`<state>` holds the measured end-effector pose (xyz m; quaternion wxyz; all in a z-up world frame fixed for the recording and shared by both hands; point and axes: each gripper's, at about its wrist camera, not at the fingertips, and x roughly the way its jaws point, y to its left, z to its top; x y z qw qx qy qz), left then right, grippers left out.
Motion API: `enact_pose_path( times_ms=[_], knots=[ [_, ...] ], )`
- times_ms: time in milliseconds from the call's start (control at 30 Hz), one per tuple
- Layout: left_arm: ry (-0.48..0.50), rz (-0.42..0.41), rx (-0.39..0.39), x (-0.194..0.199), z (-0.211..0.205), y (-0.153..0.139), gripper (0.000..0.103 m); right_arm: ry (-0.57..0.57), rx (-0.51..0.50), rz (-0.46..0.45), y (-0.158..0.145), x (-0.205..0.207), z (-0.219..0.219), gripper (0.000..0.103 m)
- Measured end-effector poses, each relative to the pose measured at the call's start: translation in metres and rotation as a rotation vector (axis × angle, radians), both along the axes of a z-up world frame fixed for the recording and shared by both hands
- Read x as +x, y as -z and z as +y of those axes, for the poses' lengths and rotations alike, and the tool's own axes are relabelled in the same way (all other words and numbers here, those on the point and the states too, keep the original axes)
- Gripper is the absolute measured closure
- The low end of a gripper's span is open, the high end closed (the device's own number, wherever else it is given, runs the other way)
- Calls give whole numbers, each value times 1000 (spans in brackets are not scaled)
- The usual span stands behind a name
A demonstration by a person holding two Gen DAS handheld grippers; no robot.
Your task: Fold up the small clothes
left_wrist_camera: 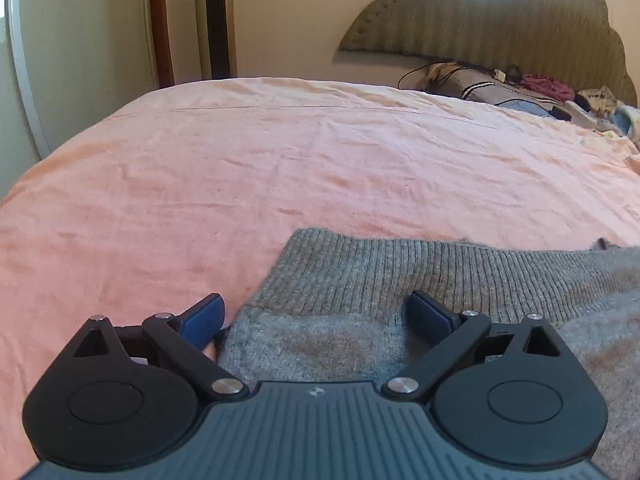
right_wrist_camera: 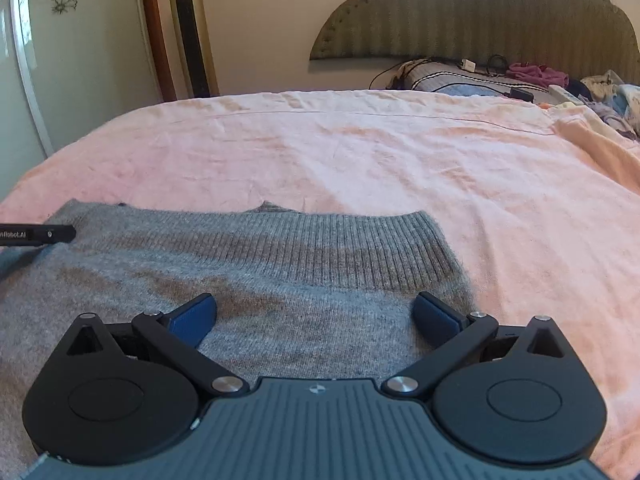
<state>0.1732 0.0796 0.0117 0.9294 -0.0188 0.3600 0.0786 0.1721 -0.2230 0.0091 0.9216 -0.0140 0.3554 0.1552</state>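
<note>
A grey knitted garment [left_wrist_camera: 380, 280] with a ribbed band lies flat on the pink bed cover [left_wrist_camera: 240, 160]. My left gripper [left_wrist_camera: 316, 312] is open over the garment's left edge, one blue finger off the cloth, one over it. In the right wrist view the same garment [right_wrist_camera: 280, 264] spreads across the near bed. My right gripper [right_wrist_camera: 316, 312] is open above its right part, near the ribbed band's right corner. Both hold nothing. The tip of the left gripper [right_wrist_camera: 40, 234] shows at the left edge of the right wrist view.
The pink bed cover [right_wrist_camera: 400, 160] stretches ahead. A pile of clothes, cables and a pillow [right_wrist_camera: 520, 80] lies at the far right under the padded headboard [right_wrist_camera: 480, 12]. A tower fan [right_wrist_camera: 192, 32] and a wardrobe door [right_wrist_camera: 60, 60] stand at the far left.
</note>
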Motion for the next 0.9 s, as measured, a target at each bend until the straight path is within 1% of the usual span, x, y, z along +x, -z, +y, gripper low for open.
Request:
enact_pose_path(
  times_ms=[100, 133, 167, 200, 233, 267, 300, 367, 400, 433, 467, 567, 600, 667, 700, 733, 767, 800, 833, 867, 900],
  knots=[
    [-28, 0, 64, -8, -9, -8, 3, 14, 9, 2, -4, -5, -1, 0],
    [-35, -10, 70, -16, -13, -14, 5, 41, 9, 15, -11, -8, -1, 0],
    [-19, -30, 53, -25, -16, -20, 5, 63, 27, 17, -18, -13, 0, 0],
    [17, -50, 25, -36, -19, -26, 5, 59, 61, 5, -24, -21, -1, 0],
    [45, -62, 9, -44, -24, -30, 5, 31, 105, -12, -29, -29, -2, 0],
    [75, -70, 6, -51, -29, -33, 5, 13, 118, -19, -31, -34, 0, 0],
    [98, -66, 11, -55, -33, -32, 5, 5, 99, -10, -29, -37, 3, 0],
    [112, -17, 32, -53, -37, -18, 4, -7, -3, 26, -14, -36, 13, 0],
    [107, -17, 26, -52, -32, -8, 3, -17, -28, -1, -5, -40, 14, 0],
    [107, -42, -19, -54, -23, -5, 3, -15, 6, -20, -3, -44, 10, 0],
    [98, -41, -44, -52, -18, -6, 1, -7, 27, -12, -4, -43, 6, 0],
    [85, -29, 13, -47, -27, -4, 1, -8, 10, -12, -3, -42, 9, 0],
    [77, -27, 21, -46, -28, -5, 1, -7, 8, -11, -3, -42, 9, 0],
    [46, -30, 49, -51, -34, -10, 2, 0, 10, -13, -4, -44, 9, 0],
    [35, -33, 44, -59, -37, -16, 3, 18, 6, -11, -7, -47, 10, 0],
    [56, -42, 6, -68, -39, -22, 2, 46, 6, -2, -11, -52, 10, 0],
    [100, -54, -42, -81, -40, -27, 2, 64, 22, 6, -15, -61, 10, 0],
    [133, -58, -65, -92, -43, -30, 2, 60, 46, 5, -18, -70, 9, 0],
    [155, -54, -63, -102, -46, -29, 2, 49, 57, 2, -18, -80, 10, 0],
    [173, -38, -54, -109, -49, -24, 2, 39, 45, 3, -15, -88, 11, 0],
    [181, -19, -41, -114, -50, -15, 2, 27, 5, 3, -8, -96, 14, 0]
  ],
)
